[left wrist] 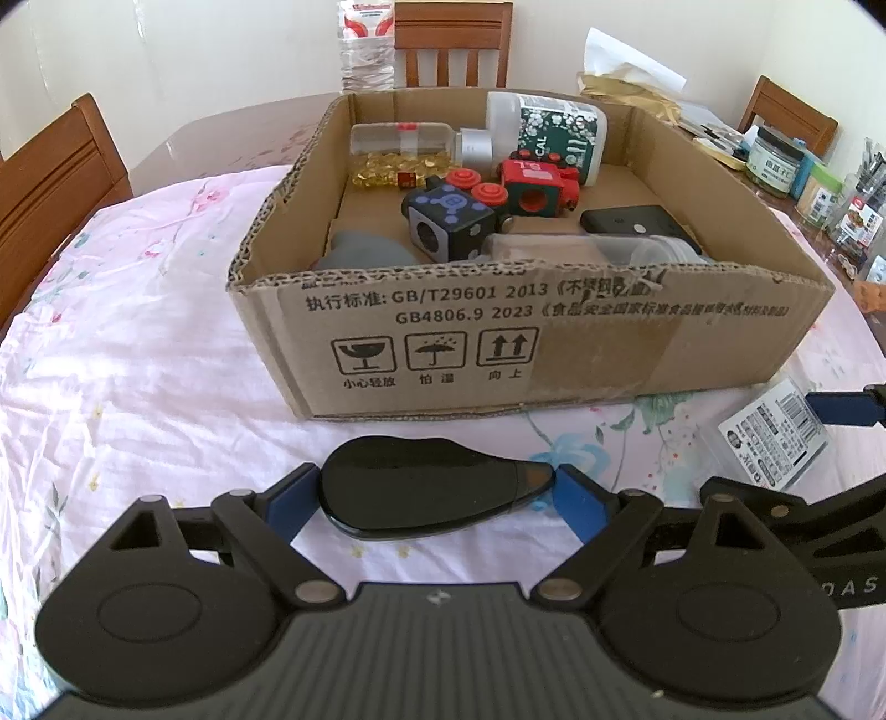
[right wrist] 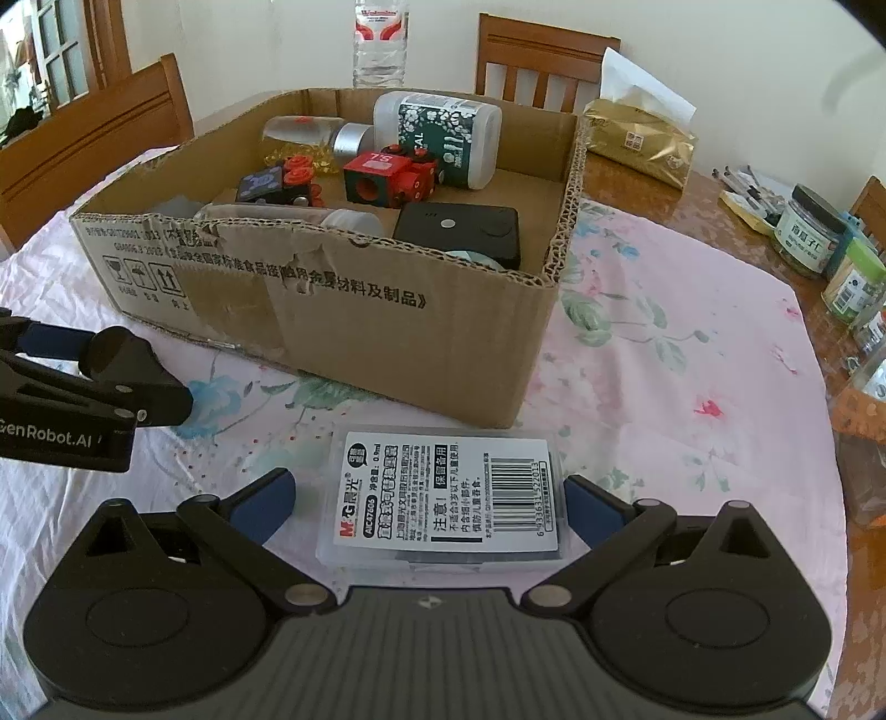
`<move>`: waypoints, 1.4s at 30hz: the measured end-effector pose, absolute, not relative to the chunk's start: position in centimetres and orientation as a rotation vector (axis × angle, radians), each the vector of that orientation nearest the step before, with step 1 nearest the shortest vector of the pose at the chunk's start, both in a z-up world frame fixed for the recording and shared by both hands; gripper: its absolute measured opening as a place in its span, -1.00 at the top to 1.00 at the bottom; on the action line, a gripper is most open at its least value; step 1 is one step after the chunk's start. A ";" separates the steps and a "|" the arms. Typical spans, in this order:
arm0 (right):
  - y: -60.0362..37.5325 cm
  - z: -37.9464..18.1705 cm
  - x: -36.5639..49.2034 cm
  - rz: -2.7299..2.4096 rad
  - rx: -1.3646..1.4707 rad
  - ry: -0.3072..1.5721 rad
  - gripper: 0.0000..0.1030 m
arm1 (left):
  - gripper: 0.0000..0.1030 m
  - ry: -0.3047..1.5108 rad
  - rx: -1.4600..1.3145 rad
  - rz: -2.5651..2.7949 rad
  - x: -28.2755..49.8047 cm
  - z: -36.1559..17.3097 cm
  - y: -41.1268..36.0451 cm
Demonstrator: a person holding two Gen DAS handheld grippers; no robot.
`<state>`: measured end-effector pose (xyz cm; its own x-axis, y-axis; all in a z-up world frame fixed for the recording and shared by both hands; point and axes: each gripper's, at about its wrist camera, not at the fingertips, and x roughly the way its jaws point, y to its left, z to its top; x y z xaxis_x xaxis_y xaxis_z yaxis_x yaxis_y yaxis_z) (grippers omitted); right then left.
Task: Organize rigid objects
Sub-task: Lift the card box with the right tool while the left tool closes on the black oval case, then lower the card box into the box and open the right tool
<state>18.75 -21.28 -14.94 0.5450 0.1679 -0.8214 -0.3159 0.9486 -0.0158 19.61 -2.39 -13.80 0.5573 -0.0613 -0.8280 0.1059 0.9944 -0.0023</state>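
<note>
Nearest in the left wrist view, the left gripper [left wrist: 434,493] sits low over the pink floral tablecloth [left wrist: 138,360], its 2 blue pads touching the 2 ends of a flat black teardrop-shaped object [left wrist: 421,487] that lies on the cloth; the jaws are closed on it. In the right wrist view, the right gripper [right wrist: 429,501] straddles a clear plastic case with a white barcode label [right wrist: 443,493], also lying on the cloth; the right pad stands at the case's edge while a gap shows between the left pad and the case, so the jaws stand apart and do not clamp it. The 2 tools are side by side, the left one visible at the left edge of the right view. Just beyond both stands an open cardboard box [left wrist: 554,338], its near wall printed with handling symbols. Inside it lie a black power-bank-like block [right wrist: 459,230] at the near right, a clear container [left wrist: 581,246] along the near wall, a black and blue toy cube [left wrist: 448,221] and a red toy cube [left wrist: 540,185] in the middle, and a pill bottle with yellow capsules [left wrist: 410,152] beside a white bottle with a green label [left wrist: 548,133] at the far wall. Farther off are a water bottle [right wrist: 379,41], wooden chairs [right wrist: 545,61], a gold packet [right wrist: 637,138] and jars [right wrist: 808,232] at the far right.
</note>
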 end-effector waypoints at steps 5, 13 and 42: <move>-21.3 -14.6 18.9 0.303 -0.179 0.968 -0.79 | -0.74 0.976 0.052 -0.101 19.7 -13.8 -2.4; -21.4 -14.1 18.8 0.326 -0.170 1.002 -0.79 | -0.73 0.997 0.079 -0.141 19.9 -13.6 -2.4; -20.8 -3.4 21.7 0.484 -0.177 0.872 -0.79 | -0.73 0.957 0.208 -0.359 17.8 -5.0 0.0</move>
